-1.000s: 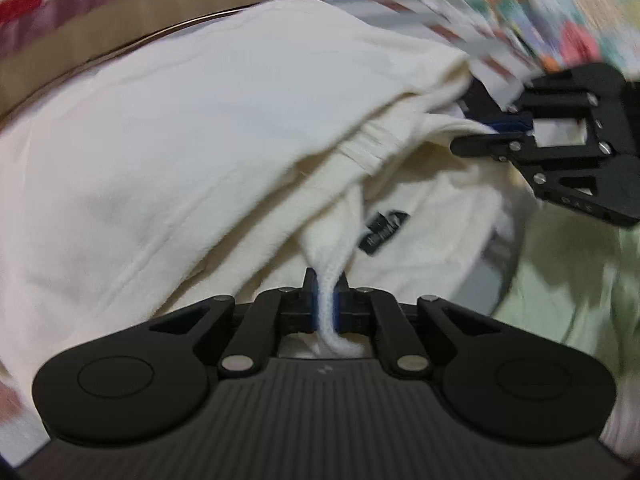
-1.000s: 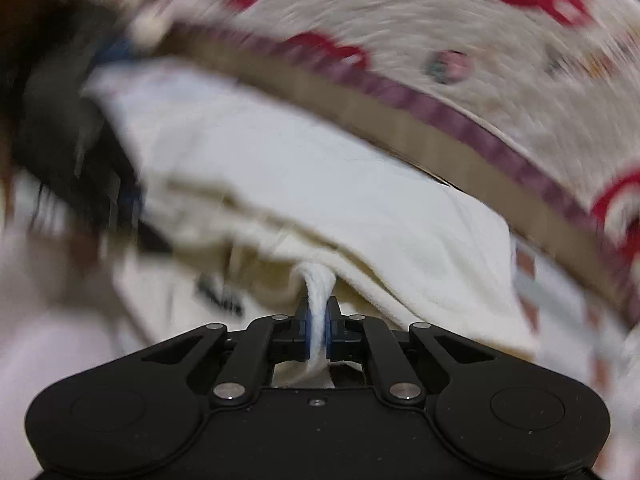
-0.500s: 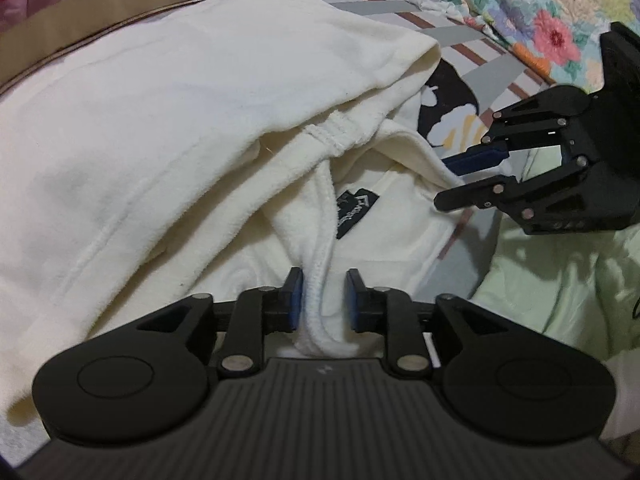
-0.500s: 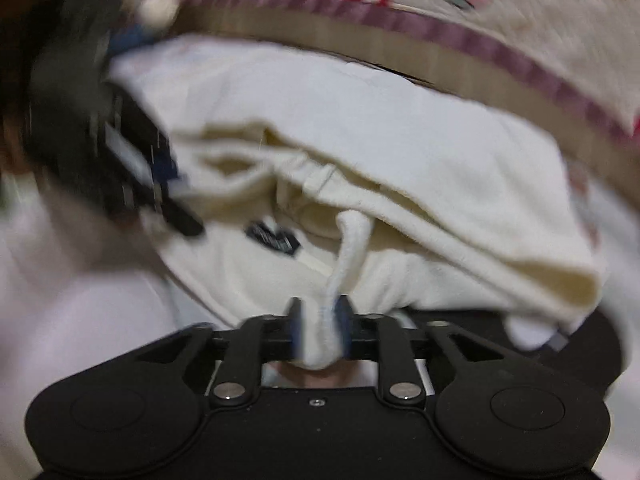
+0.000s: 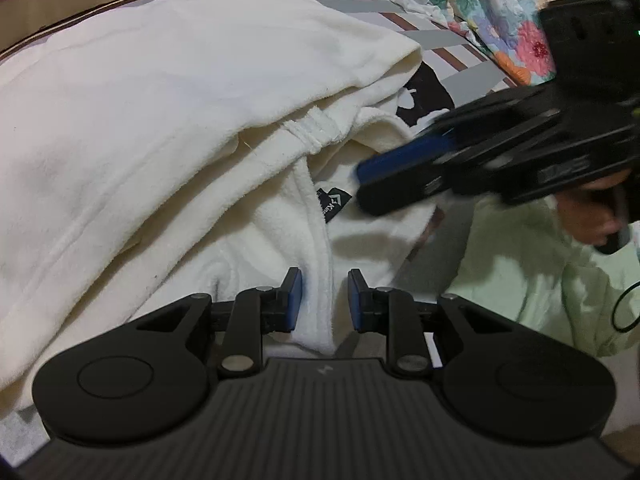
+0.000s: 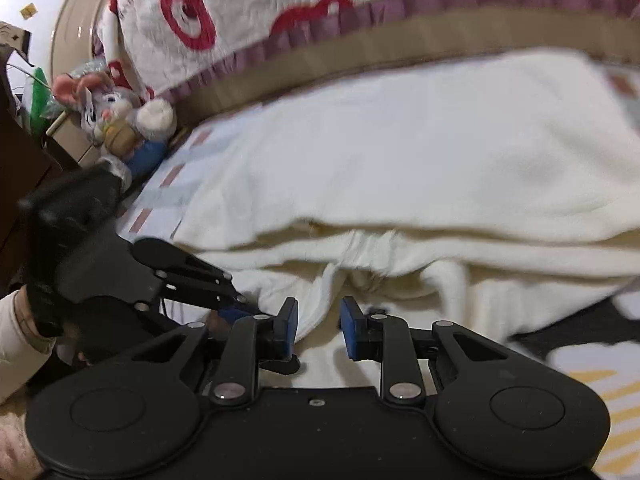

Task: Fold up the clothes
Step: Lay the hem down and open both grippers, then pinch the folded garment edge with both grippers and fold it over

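Fleece fills most of both views: a cream hooded garment (image 5: 168,128) lies on the bed (image 5: 448,36), one broad layer doubled over another so that a folded edge runs across it, with the neck opening, a dark woven label (image 5: 333,205) and a seamed edge showing beneath the upper layer. It sits toward the bed's far edge, just short of the tan band and the red-and-white quilt (image 6: 280,12), and well clear of the stuffed rabbit (image 6: 116,120) at the far left corner. The left claw (image 5: 325,300) has its jaws apart, straddling a ridge of the lower layer without pinching it. The right claw (image 6: 319,326) is likewise apart over a fold of cloth at the near edge, gripping nothing; in the left view it hovers blurred just beside the label. By my judgement one large fold lies in place, yet the garment is still a wide, loose bundle with the hood area bunched and edges uneven, so more folding and squaring seems left. A pale green garment (image 5: 520,264) lies rumpled at the near right of the bed, not folded as it lies.
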{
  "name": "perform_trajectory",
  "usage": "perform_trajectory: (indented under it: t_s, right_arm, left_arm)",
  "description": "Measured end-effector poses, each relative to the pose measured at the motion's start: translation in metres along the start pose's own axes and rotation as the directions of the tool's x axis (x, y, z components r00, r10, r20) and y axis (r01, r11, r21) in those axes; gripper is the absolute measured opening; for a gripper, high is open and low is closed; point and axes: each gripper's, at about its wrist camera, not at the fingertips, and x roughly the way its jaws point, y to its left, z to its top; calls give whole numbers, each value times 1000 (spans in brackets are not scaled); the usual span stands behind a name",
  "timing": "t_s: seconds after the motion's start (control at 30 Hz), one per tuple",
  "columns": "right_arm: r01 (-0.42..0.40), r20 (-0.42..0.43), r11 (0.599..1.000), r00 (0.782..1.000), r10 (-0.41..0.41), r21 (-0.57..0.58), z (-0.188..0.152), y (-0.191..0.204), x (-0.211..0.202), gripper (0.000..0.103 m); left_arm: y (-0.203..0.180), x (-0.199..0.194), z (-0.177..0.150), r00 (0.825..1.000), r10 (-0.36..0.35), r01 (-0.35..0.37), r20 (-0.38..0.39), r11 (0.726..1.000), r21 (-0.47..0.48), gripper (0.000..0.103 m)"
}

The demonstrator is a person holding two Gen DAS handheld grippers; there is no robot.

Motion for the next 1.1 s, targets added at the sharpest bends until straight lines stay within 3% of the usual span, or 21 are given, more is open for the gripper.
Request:
perform_trajectory:
  t_s: [0.07,0.17,0.23,0.3,0.43,0.53,0.6,0.63,0.73,0.77,0.8,0.87,0.93,0.97,1.0,1.07,1.1]
  right_arm:
    - [-16,-9,999,1000,17,52,6,0,13,29]
    - [-31,-17,1000,999,31,1,14,15,22,29]
    - [-44,-14,998,999,43,-42,18,25,24,29]
    - [-47,-17,995,999,46,-92,22,35,27,29]
    - [8,-86,980,996,-26,-197,22,48,51,29]
    - [29,-147,985,988,-55,-173,9,37,65,29]
    - [9,-130,986,991,-31,-164,5,33,62,29]
    - [-4,-137,990,990,-16,-142,5,31,59,29]
    - [-42,-156,996,987,30,-76,3,23,50,29]
    - [-55,-162,997,986,45,-54,3,21,47,29]
    - [-66,-164,997,985,60,-32,3,18,43,29]
    - [-68,-44,998,997,68,1,8,5,7,30]
    - [-45,102,998,994,40,45,12,-16,-37,42]
    - [13,112,999,994,-18,47,10,-24,-42,52]
    - [70,122,996,990,-76,50,8,-32,-47,53]
    - [184,142,981,971,-190,57,5,-48,-57,53]
    - [240,151,969,957,-247,61,3,-55,-62,53]
  left_arm:
    - [17,-25,2,999,14,-11,34,997,-76,22]
    - [44,-64,1,994,63,-44,90,978,-203,25]
    - [68,-94,-8,977,163,-112,138,940,-322,27]
    - [90,-119,-19,952,261,-170,161,885,-433,28]
    - [123,-121,-53,929,329,-174,166,788,-591,33]
    - [128,-110,-70,921,342,-156,185,762,-628,34]
    - [123,-105,-73,905,365,-167,218,777,-607,36]
    - [121,-102,-72,901,366,-168,234,790,-590,43]
    - [107,-93,-65,883,414,-258,222,822,-508,46]
    - [103,-94,-63,873,437,-286,217,819,-497,46]
    - [100,-96,-63,861,461,-310,214,810,-498,46]
    - [97,-100,-63,834,507,-342,217,785,-516,46]
    - [102,-107,-68,798,555,-343,238,741,-578,52]
    - [105,-109,-71,787,569,-342,238,724,-599,54]
    - [110,-110,-73,795,559,-324,235,720,-614,58]
    - [124,-110,-81,842,472,-194,260,716,-671,60]
    - [130,-111,-84,851,448,-138,275,696,-704,60]
